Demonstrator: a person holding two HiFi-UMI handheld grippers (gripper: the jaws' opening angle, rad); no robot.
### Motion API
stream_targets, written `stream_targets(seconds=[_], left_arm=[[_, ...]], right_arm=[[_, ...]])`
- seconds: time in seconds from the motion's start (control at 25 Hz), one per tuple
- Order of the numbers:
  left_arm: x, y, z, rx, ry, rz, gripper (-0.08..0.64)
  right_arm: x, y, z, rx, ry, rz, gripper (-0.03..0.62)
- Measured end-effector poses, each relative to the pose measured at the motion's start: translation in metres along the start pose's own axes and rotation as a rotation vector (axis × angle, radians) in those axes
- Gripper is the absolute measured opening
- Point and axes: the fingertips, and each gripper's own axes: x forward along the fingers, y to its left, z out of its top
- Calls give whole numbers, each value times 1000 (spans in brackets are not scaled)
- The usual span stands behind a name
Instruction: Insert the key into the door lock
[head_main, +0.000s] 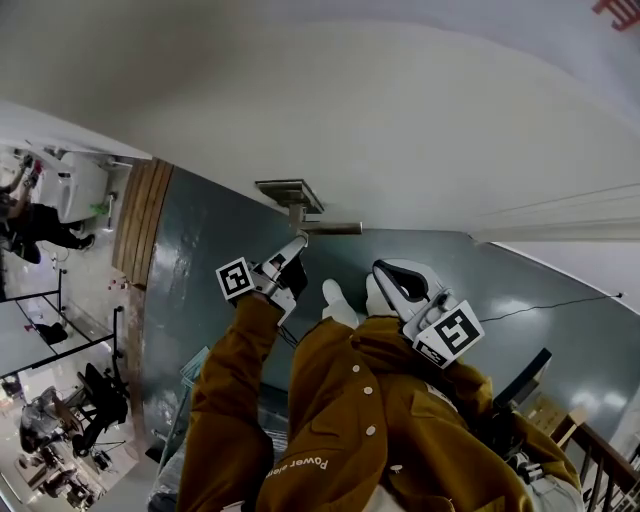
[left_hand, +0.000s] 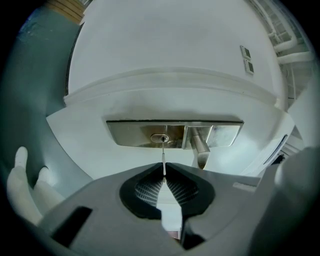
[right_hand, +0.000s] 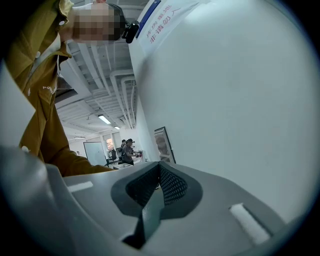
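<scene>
Key lined up at the lock, left gripper doing all the work

The left gripper has its jaws pinched tight on the thin key, which sticks straight out toward the lock plate. The key's tip is right at the keyhole in the plate; can't tell how deep it is. The lever handle sits just right of the keyhole on the same plate, on the white door. The right gripper is off to the right of the plate, jaws together on nothing.
</scene>
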Motion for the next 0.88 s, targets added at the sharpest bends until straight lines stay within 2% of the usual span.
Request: stream_targets(seconds=[0.16, 0.56, 0.72, 0.88], left_arm=[[-1, -3, 2, -20, -24, -27, 21], [11, 3, 14, -22, -15, -28, 27], [26, -2, 21, 33, 34, -31, 32], [26, 1, 28, 30, 3, -58, 31]], right_arm=[[-1, 4, 0, -2, -2, -7, 8], [-5, 14, -1, -10, 7, -10, 8], [-8, 23, -3, -15, 9, -1, 8], [-8, 27, -10, -16, 8, -4, 8]])
